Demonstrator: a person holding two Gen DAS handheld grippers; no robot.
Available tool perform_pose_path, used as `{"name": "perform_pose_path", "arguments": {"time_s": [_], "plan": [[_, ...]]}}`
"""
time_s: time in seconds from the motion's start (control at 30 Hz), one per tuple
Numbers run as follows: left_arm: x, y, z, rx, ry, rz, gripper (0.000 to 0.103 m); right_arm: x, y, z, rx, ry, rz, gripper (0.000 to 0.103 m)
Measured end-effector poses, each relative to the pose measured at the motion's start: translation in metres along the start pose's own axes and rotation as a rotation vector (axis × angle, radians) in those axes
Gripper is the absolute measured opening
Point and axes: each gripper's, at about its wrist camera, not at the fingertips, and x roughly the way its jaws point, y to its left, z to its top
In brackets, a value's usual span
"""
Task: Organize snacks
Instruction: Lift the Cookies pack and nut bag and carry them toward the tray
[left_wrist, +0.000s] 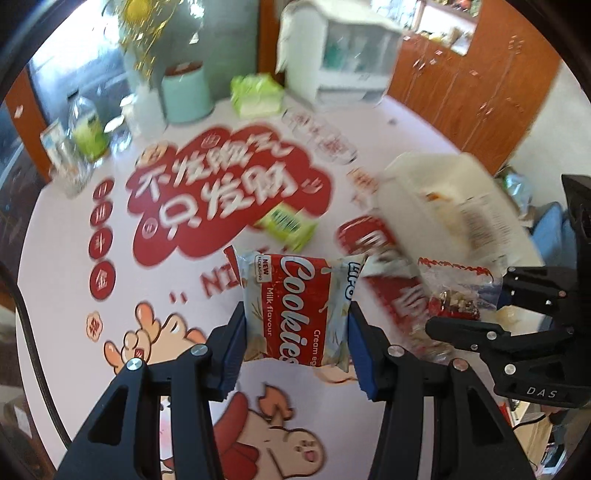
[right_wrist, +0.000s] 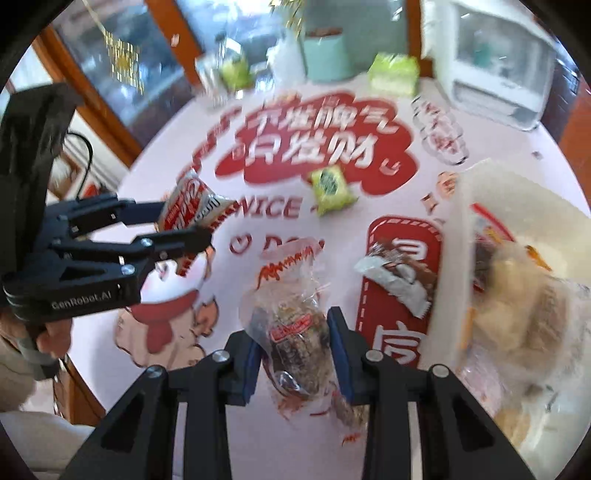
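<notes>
Two grips I'm seeing: left gripper (left_wrist: 295, 328) clamping cookie packet (left_wrist: 295, 306), right gripper (right_wrist: 295, 350) squeezing clear snack bag (right_wrist: 291, 325), both hanging over printed tablecloth (left_wrist: 110, 236); wooden cabinets (left_wrist: 461, 74) behind.

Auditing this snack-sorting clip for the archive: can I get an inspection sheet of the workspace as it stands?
Surface: pink printed tablecloth, red lettering, cartoon chickens.
Job's things: red-and-white Cookies packet in left tool; clear-wrapped dark snack bar in right tool; green packet and brown-and-white wrapper on cloth; white bin holding snacks.
Clutter: mint canister, green tissue pack, bottles.
Grippers: both tools shut on packets.
Cables: black cable.
Surroundings: wooden cabinets.
</notes>
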Motion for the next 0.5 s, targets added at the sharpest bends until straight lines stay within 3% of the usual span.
{"name": "perform_pose_path", "arguments": {"time_s": [0.23,0.5], "plan": [[-0.040,-0.054,0.020,0.043,-0.086,-0.056,0.049,-0.087,-0.022,-0.018,0.104,-0.173,-0.026,0.034],[-0.047,-0.136,0.045,0.081,-0.105,-0.134,0.049,-0.146,-0.062,-0.046,0.159,-0.240,-0.102,0.034]]}}
